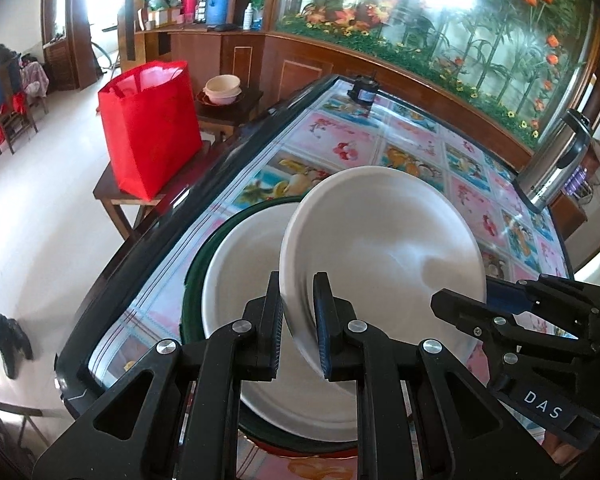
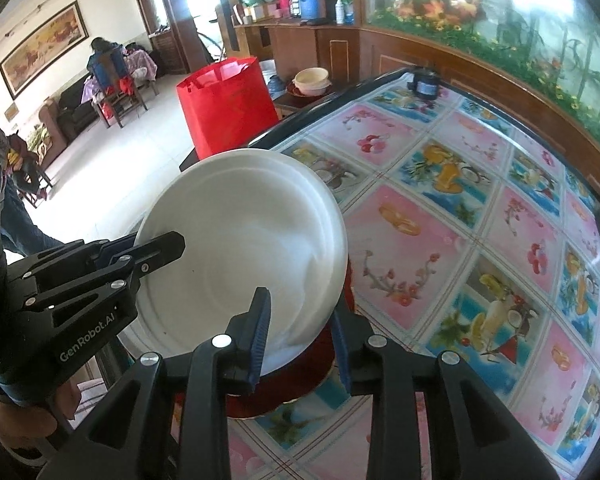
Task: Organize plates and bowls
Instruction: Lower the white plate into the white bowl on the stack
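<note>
A white plate (image 1: 380,248) hangs tilted over the near end of the table. My left gripper (image 1: 298,280) is shut on its near rim, one finger on each face. In the right wrist view the same white plate (image 2: 240,240) has the left gripper (image 2: 156,246) clamped on its left rim. My right gripper (image 2: 300,304) straddles the plate's lower right rim with a gap at the pads, so it is open. Below sit a large green-rimmed plate (image 1: 196,264) with a white inside and a dark red plate (image 2: 284,392). The right gripper (image 1: 466,296) also shows at the plate's right edge.
The floral tablecloth (image 2: 440,240) runs away to the right. A steel flask (image 1: 556,160) stands at the table's right edge and a dark jar (image 1: 364,90) at its far end. A red bag (image 1: 152,132) and cream bowls (image 1: 222,88) sit on side tables to the left.
</note>
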A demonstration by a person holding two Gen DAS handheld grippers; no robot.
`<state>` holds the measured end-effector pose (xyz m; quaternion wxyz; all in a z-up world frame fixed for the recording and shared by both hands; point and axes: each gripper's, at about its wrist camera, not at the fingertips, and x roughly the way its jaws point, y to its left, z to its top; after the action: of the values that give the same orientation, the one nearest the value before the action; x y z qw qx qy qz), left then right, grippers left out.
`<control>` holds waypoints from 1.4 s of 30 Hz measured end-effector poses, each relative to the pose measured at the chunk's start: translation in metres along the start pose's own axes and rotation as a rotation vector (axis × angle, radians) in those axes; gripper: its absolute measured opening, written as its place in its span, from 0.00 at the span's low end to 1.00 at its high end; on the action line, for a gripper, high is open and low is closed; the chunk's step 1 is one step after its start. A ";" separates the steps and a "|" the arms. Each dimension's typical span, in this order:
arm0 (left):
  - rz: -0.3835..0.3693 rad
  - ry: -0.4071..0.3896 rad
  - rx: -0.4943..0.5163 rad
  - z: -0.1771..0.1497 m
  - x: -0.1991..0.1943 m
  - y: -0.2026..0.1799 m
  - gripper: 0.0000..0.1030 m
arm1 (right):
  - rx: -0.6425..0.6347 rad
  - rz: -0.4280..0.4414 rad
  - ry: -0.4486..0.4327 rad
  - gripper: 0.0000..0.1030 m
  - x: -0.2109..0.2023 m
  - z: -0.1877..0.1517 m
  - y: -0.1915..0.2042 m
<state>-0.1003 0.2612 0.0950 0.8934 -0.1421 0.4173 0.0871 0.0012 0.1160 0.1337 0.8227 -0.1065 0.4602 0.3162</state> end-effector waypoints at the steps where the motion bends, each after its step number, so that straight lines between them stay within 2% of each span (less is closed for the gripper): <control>1: 0.000 0.003 -0.004 -0.001 0.001 0.002 0.14 | -0.003 0.000 0.004 0.30 0.002 0.000 0.001; 27: 0.007 0.012 -0.035 -0.009 0.007 0.017 0.14 | -0.022 0.012 0.034 0.34 0.015 0.001 0.017; 30: 0.003 0.012 -0.038 -0.009 0.006 0.018 0.14 | -0.017 0.026 0.031 0.40 0.015 0.001 0.018; 42: 0.010 -0.019 -0.045 -0.013 -0.005 0.018 0.14 | 0.014 0.060 0.012 0.55 0.009 -0.004 0.015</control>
<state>-0.1178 0.2737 0.0881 0.8935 -0.1593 0.4073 0.1021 -0.0078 0.1298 0.1252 0.8110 -0.0890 0.4700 0.3369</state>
